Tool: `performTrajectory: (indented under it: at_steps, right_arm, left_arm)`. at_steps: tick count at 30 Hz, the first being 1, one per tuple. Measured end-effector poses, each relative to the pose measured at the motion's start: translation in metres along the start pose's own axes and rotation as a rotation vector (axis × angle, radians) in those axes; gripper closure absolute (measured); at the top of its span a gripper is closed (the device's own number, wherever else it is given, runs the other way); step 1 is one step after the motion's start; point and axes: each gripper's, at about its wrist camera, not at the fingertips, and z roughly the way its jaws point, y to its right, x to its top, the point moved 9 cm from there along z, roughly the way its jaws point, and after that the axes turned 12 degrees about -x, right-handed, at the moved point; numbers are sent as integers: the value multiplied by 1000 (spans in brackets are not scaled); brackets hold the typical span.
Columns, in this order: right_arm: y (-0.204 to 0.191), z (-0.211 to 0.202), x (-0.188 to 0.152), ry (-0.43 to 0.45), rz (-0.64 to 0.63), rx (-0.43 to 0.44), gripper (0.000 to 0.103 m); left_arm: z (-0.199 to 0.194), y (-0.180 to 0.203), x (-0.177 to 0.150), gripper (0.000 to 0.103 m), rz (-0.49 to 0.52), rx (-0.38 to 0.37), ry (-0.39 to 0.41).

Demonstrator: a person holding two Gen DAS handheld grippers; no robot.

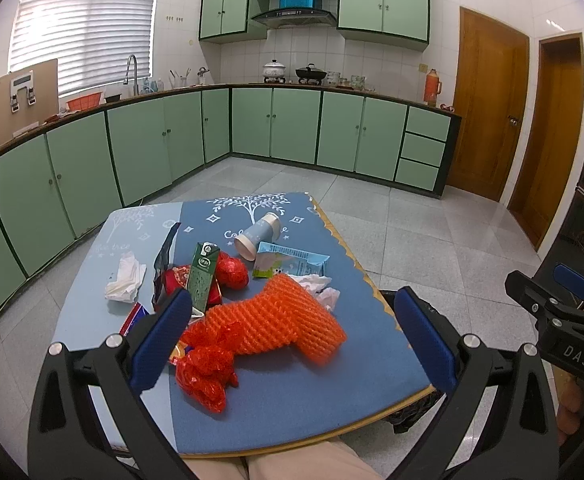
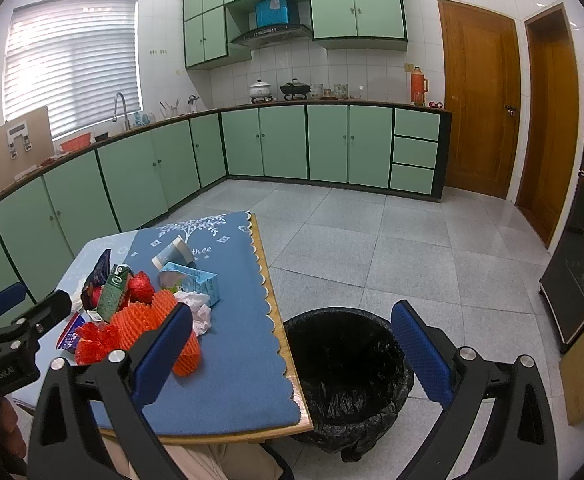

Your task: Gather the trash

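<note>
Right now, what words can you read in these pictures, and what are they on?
"DAS": on the right tool.
"GenRobot.AI": on the left tool.
"thee": on the blue tablecloth, by the white tree print.
Green carton, light blue carton, snack wrappers: print too small to read.

A table (image 1: 292,412) stands in the middle of the kitchen floor, and a trash bin (image 2: 348,364) sits on the floor just beside its right edge. On the table a foam net (image 1: 280,324) lies in front, with a milk carton (image 1: 202,276) standing behind it on the left, a tissue (image 1: 126,280) further left, and a flat carton (image 1: 288,264) behind on the right. A paper cup (image 1: 260,236) lies on its side behind the flat carton, and cabinets (image 1: 292,128) run along the walls far behind
</note>
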Motion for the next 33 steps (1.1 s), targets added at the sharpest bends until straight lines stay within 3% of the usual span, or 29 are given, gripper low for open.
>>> performTrajectory:
  at_steps: [33]
  right_arm:
    - [0,5,-3,-9,1,0,6]
  left_arm:
    - [4,-3,-4,5,-5,4,-8]
